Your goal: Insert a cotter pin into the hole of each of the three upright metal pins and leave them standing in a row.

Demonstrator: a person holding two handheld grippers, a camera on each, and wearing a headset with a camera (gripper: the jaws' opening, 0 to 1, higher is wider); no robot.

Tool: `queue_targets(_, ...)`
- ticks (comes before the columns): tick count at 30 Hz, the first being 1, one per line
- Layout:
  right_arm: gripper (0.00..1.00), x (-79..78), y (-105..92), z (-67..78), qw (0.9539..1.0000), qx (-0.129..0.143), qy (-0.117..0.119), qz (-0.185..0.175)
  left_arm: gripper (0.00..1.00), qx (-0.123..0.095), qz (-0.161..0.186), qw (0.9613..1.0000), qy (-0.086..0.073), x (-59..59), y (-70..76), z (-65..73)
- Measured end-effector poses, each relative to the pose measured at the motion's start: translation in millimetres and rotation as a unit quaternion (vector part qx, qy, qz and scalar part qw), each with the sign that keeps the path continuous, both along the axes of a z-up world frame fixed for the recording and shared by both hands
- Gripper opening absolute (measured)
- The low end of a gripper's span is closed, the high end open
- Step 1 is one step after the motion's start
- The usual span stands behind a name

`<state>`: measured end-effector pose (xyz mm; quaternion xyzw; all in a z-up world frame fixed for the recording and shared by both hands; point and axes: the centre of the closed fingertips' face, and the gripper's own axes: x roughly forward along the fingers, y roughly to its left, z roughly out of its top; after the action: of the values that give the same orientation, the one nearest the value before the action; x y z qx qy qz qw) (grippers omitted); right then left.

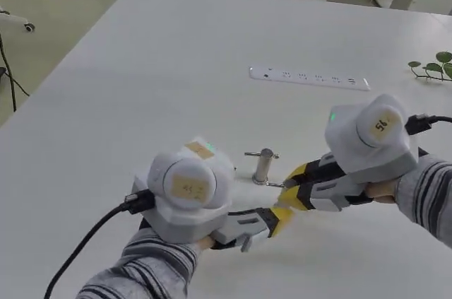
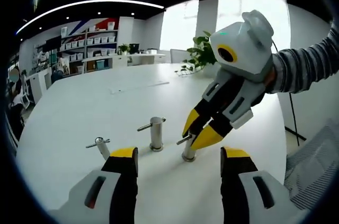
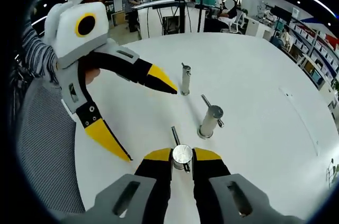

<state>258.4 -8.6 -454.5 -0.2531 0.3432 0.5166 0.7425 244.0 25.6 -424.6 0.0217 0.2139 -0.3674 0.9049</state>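
Three short metal pins stand in a row on the white table. The far pin and the middle pin each carry a cotter pin through the top. My right gripper is shut on the near pin, and a cotter pin pokes out of that pin. In the left gripper view the right gripper closes on that same pin. My left gripper is open, its jaws wide on either side of that pin, touching nothing. In the head view the middle pin stands beyond both grippers.
A white power strip lies further back on the table. A small green plant sits at the right edge. A black cable trails from the left gripper toward the near edge. Shelves and desks stand around the room.
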Motion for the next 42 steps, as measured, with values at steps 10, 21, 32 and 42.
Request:
queue_targets(10,0.09,-0.2,-1.6,0.0,0.9999,0.006,0.014,0.003,0.68,0.0,0.017,0.9999,0.001,-3.5,20.3,4.0)
queue_targets(21,0.09,11.0,-16.3,5.6,0.9998,-0.011,0.015,0.009,0.78,0.005,0.029,0.9995,-0.012,-5.3,39.4,13.3)
queue_targets(32,0.09,31.4,-30.8,6.9,0.9991,-0.033,0.003,0.026,0.89,0.006,0.046,0.9989,-0.007,-6.6,57.3,10.4)
queue_targets(42,0.09,45.1,-39.9,6.4,0.9989,-0.038,0.0,0.028,0.9,0.012,0.066,0.9977,-0.006,-2.5,70.3,2.8)
